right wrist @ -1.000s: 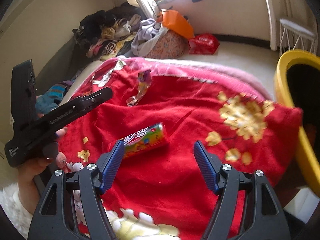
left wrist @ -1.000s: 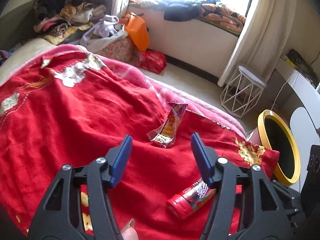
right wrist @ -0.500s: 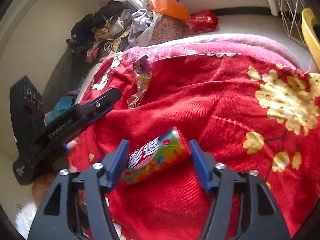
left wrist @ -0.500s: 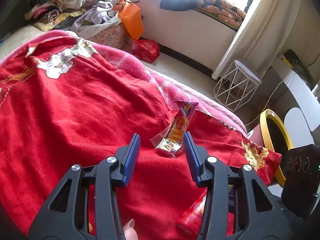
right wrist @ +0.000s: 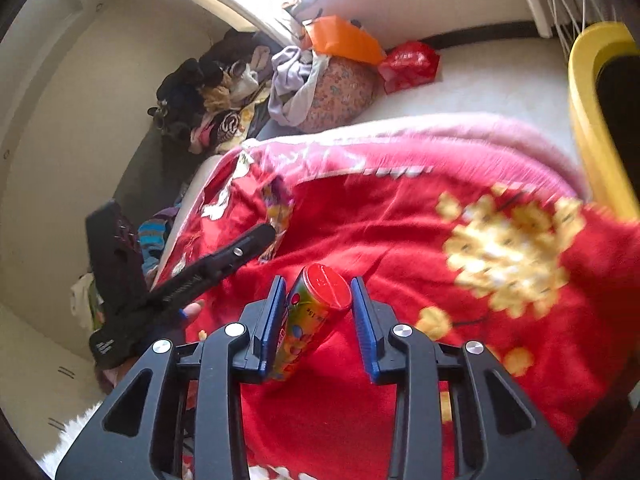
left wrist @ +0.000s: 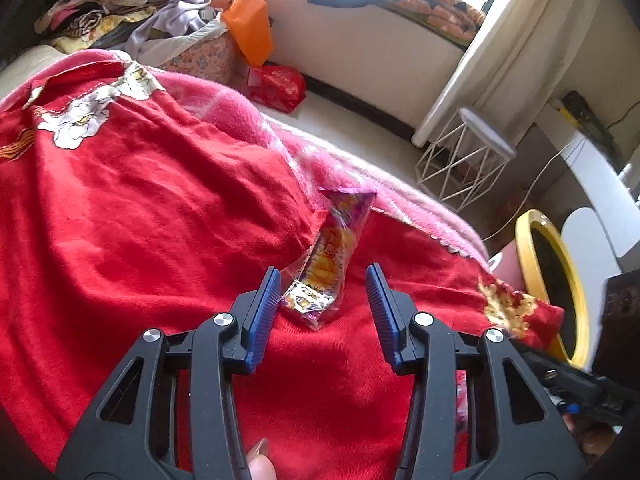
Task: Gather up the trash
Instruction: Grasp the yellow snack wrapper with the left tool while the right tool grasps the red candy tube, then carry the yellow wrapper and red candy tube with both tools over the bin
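Since a second ago both tools have closed in on their trash. The left tool point(left wrist: 322, 304) has narrowed, with the near end of the snack wrapper point(left wrist: 330, 256) between its pads, untouched. The right tool point(right wrist: 318, 320) is closing around the candy tube point(right wrist: 310, 320) — its left pad touching, the right just clear. Both things lie on the red blanket point(left wrist: 140, 208); the yellow-rimmed bin point(left wrist: 560, 280) stands far right.

Right gripper point(right wrist: 318, 320) closing around a red-capped candy tube point(right wrist: 310, 320) over the red blanket point(right wrist: 400, 248). Tube touching the left of the fingers point(right wrist: 272, 320), tilting. Left gripper point(right wrist: 224, 260) reaching toward a snack wrapper point(right wrist: 278, 210).
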Demonstrator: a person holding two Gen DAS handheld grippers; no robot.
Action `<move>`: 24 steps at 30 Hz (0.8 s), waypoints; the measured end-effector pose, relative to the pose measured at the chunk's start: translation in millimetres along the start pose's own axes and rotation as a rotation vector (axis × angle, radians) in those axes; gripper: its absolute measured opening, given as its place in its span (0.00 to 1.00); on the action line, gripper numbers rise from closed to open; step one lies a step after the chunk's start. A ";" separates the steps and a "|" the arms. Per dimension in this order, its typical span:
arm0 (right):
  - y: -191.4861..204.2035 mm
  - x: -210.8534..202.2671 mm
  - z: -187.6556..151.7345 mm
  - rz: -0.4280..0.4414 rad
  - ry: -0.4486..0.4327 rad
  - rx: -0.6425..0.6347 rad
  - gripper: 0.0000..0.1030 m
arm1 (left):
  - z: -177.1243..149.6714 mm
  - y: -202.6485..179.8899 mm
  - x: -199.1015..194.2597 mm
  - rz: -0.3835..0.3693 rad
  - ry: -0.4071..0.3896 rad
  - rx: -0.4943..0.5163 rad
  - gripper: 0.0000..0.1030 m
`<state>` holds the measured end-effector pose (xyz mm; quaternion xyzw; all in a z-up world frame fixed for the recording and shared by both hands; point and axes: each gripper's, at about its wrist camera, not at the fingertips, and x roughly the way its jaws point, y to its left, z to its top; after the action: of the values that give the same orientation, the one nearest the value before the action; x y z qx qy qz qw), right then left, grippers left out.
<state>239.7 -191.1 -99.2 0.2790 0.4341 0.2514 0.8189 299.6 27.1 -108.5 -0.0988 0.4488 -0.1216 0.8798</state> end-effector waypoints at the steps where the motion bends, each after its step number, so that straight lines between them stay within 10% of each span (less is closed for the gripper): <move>1: -0.2 -2.8 1.8 -0.003 -0.009 -0.007 0.31 | -0.1 -1.6 3.3 0.016 0.008 0.001 0.36; 8: 8.7 -27.6 13.5 -0.045 -0.101 -0.104 0.30 | -4.8 -9.7 5.9 0.080 -0.002 0.000 0.05; 24: -14.3 -92.6 32.9 -0.128 -0.285 -0.107 0.29 | -8.0 -83.4 -39.0 -0.011 -0.090 0.129 0.02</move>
<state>224.1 -269.9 -40.6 0.2395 0.3163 0.1795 0.9002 260.5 -41.0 -59.6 -0.0499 0.3996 -0.1507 0.9028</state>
